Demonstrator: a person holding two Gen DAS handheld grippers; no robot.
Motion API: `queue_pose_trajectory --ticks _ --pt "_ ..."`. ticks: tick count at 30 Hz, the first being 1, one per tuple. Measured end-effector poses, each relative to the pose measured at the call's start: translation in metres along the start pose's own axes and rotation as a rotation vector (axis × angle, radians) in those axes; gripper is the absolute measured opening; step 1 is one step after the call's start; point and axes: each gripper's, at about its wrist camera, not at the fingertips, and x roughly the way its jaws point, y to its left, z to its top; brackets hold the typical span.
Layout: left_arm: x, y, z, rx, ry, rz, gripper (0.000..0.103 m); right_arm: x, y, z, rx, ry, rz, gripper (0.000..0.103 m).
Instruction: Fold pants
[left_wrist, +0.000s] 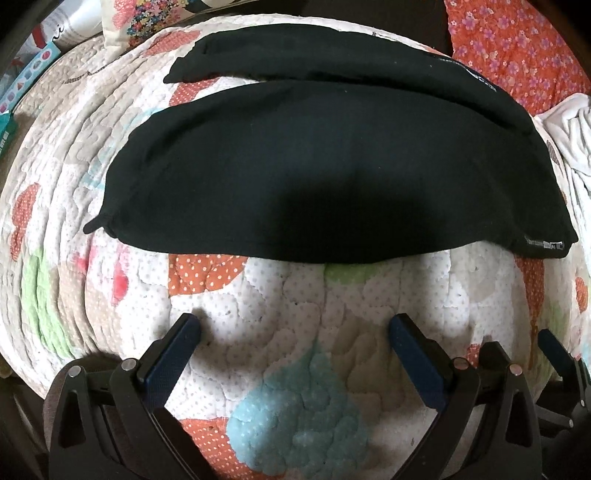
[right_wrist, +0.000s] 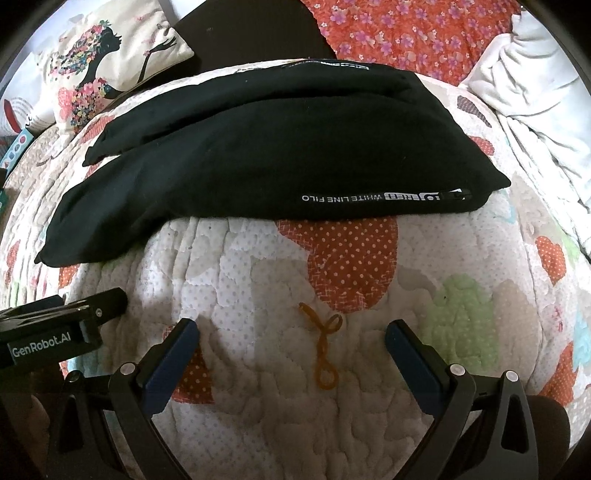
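Black pants (left_wrist: 314, 173) are lying spread across the far part of a quilted, patchwork bedspread (left_wrist: 280, 332), two soft matte legs apart at the left. The left gripper (left_wrist: 295, 328) and right gripper (right_wrist: 291, 328) are hovering near, jaws wide apart, holding nothing. Pinching the near edge at both ends should be keeping the fold square. A thin orange rubber band (right_wrist: 323, 347) is lying between the right fingers.
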Motion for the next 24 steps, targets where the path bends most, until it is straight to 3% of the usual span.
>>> queue_pose_trajectory --ticks 16,21,24 --pt "-0.004 0.006 -0.011 0.010 -0.023 -0.033 0.102 0.005 -0.001 -0.005 -0.018 0.005 0.020 0.103" --pt "-0.032 0.014 -0.008 -0.019 -0.047 -0.086 0.070 0.007 -0.002 -0.002 -0.030 0.041 0.036 0.103" --pt "-0.056 0.018 -0.002 -0.019 -0.102 -0.109 0.069 0.008 -0.001 0.001 -0.048 0.067 0.042 0.103"
